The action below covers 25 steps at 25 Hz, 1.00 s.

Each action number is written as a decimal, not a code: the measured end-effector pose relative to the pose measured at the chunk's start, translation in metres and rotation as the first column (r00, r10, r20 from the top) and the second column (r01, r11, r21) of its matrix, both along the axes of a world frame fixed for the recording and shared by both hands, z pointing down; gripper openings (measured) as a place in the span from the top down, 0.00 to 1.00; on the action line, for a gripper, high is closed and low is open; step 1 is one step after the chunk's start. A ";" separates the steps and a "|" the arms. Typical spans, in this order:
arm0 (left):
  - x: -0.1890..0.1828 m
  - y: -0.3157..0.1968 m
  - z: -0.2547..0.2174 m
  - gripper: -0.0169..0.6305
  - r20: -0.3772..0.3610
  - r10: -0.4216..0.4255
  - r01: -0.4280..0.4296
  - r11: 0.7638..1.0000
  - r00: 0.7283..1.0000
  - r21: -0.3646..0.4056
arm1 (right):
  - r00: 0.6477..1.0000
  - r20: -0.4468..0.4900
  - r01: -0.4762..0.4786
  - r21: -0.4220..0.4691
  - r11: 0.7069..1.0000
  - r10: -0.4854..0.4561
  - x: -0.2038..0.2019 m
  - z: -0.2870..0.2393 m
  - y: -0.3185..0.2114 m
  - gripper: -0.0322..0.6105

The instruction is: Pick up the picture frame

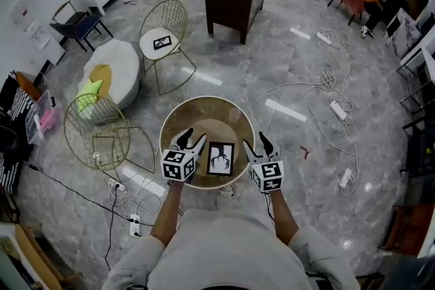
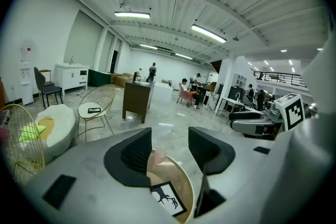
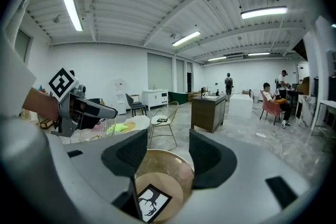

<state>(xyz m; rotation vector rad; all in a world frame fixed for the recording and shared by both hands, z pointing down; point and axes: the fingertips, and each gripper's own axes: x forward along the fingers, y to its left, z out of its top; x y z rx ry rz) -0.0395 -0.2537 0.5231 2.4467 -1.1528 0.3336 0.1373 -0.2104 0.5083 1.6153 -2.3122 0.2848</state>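
A picture frame [image 1: 220,158] lies on a round table [image 1: 204,105], left gripper [image 1: 192,139] at its nine o'clock, right gripper [image 1: 255,144] at three, jaws apart, apparently empty.

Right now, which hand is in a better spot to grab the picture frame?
Probably the left. The left tool sits nearer the picture frame on the round table, and its view shows the frame right under its open jaws. The right tool is open too, a little farther off.
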 end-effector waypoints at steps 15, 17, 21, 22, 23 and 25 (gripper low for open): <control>0.017 -0.024 0.043 0.66 0.059 -0.034 0.039 0.995 0.998 -0.094 | 0.998 0.033 0.057 -0.117 0.991 -0.054 0.011 0.053 -0.031 0.60; 0.017 -0.022 0.049 0.66 0.064 -0.029 0.036 0.994 0.998 -0.107 | 0.998 0.038 0.060 -0.133 0.989 -0.055 0.009 0.061 -0.028 0.59; 0.019 -0.019 0.061 0.66 0.073 -0.015 0.024 0.991 0.997 -0.130 | 0.998 0.045 0.059 -0.160 0.985 -0.053 0.005 0.074 -0.027 0.59; 0.020 -0.019 0.064 0.66 0.073 -0.010 0.020 0.990 0.997 -0.136 | 0.998 0.043 0.058 -0.167 0.984 -0.052 0.004 0.078 -0.026 0.60; 0.020 -0.019 0.068 0.66 0.071 -0.005 0.016 0.990 0.997 -0.143 | 0.998 0.041 0.056 -0.174 0.983 -0.050 0.004 0.081 -0.026 0.59; 0.021 -0.017 0.077 0.66 0.069 0.005 0.006 0.987 0.998 -0.159 | 0.998 0.039 0.049 -0.186 0.981 -0.043 0.002 0.088 -0.025 0.59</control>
